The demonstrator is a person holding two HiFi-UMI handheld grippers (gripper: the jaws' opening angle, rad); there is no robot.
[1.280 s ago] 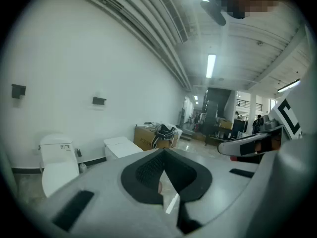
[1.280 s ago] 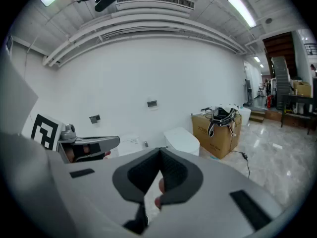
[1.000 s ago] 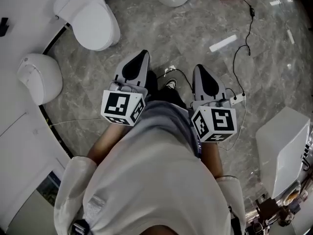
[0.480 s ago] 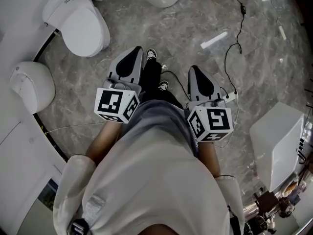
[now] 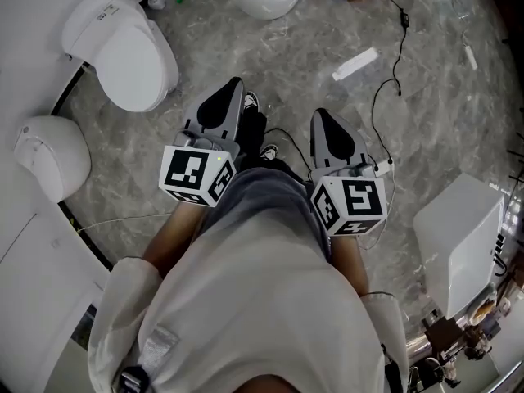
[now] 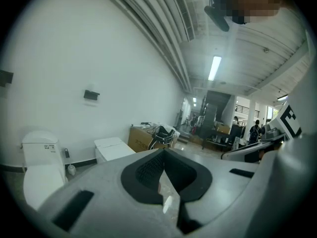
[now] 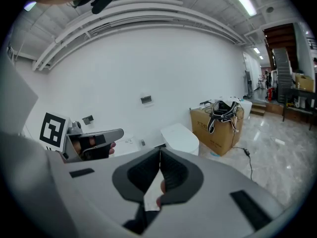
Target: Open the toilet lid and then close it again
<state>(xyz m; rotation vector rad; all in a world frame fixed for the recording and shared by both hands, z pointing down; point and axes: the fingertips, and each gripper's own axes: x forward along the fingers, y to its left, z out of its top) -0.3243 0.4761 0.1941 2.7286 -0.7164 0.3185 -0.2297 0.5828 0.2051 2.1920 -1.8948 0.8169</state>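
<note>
While the glossy oval toilet (image 5: 131,56) sits closed, left gripper (image 5: 233,88) and right gripper (image 5: 321,119) are clamped empty.

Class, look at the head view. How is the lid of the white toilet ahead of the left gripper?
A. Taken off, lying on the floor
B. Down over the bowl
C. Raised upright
B: the toilet lid lies flat on the white toilet, with the left gripper and the right gripper both apart from it.
</note>
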